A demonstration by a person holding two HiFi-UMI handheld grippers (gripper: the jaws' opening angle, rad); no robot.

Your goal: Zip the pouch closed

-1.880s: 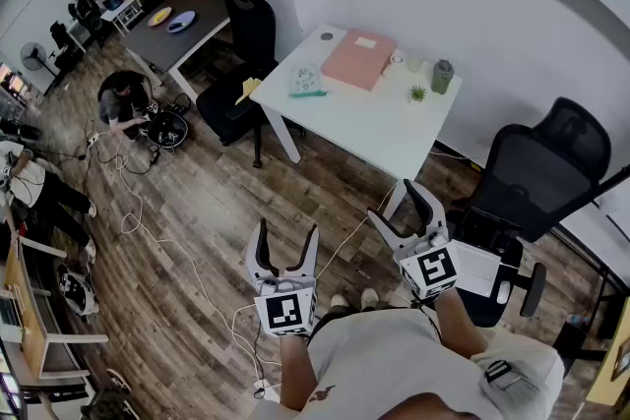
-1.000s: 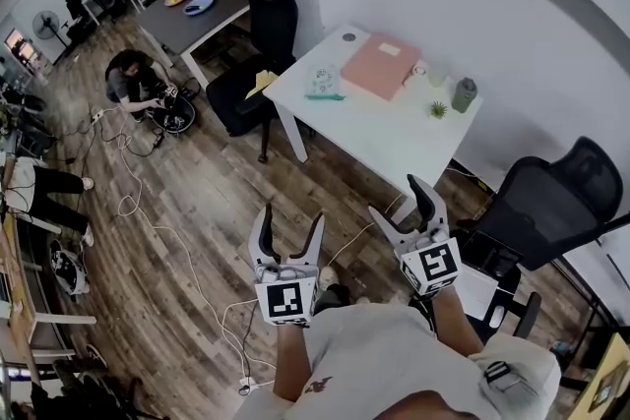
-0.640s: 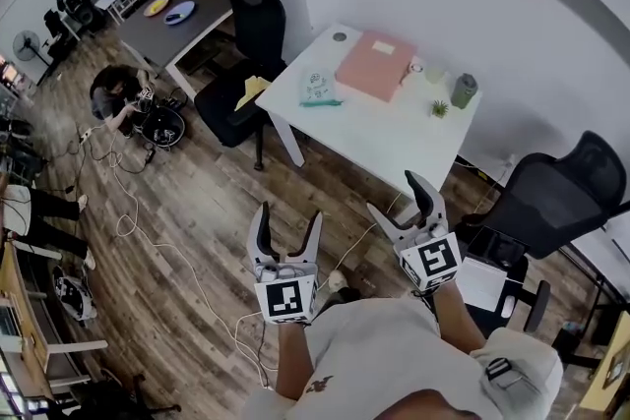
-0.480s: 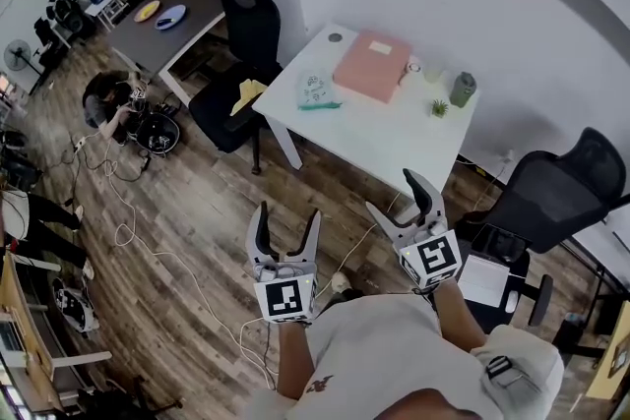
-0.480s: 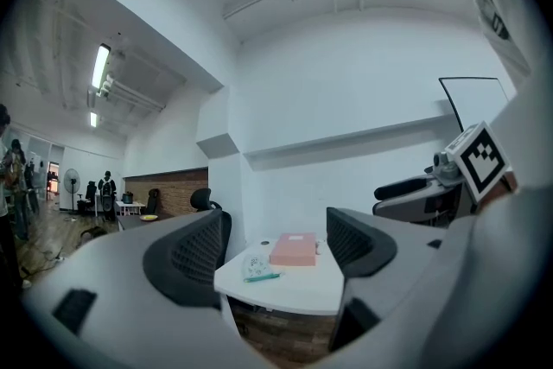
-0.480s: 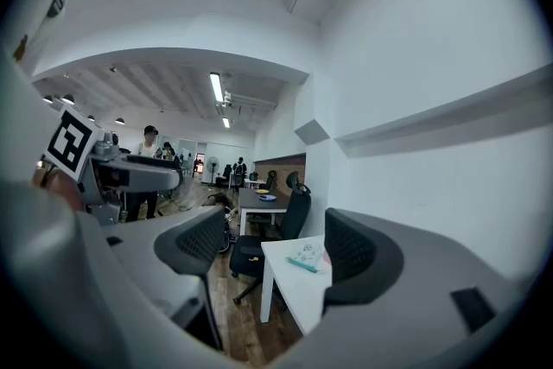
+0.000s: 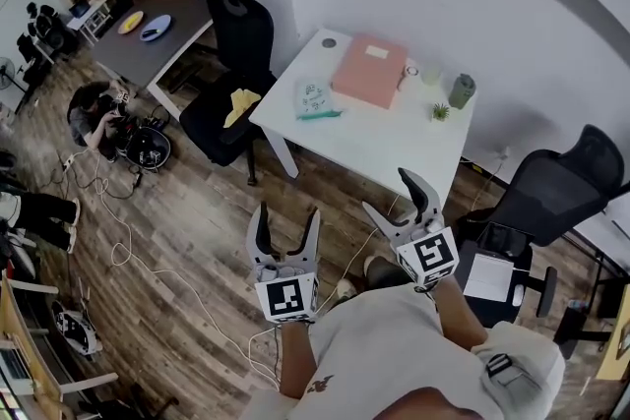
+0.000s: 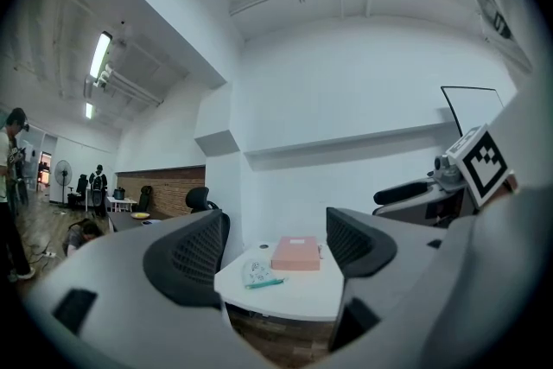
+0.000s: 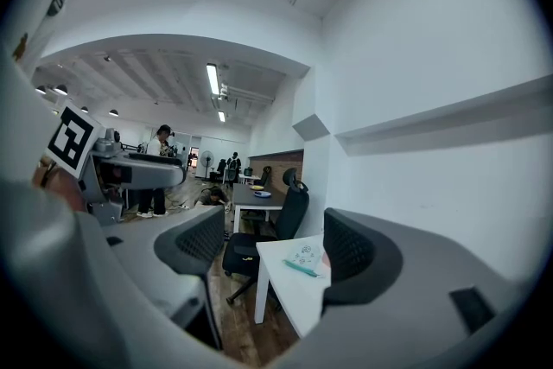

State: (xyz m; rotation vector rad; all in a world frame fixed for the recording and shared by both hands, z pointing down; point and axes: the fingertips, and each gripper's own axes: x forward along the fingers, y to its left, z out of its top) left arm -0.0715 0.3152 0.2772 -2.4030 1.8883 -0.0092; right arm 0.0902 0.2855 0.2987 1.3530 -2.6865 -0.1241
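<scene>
Both my left gripper (image 7: 286, 219) and right gripper (image 7: 388, 193) have fingers spread, holding nothing; pouch (image 7: 313, 99) lies on table (image 7: 394, 138), well apart.

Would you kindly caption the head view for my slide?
Left gripper and right gripper, both open, hover short of the white table bearing the pouch.

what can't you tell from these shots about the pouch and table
Pouch: zip open or shut unreadable, too small and far in every view.
Pink box: right gripper view, mostly hidden behind a jaw.
Pale items beside the box: head view, too small to name.
</scene>
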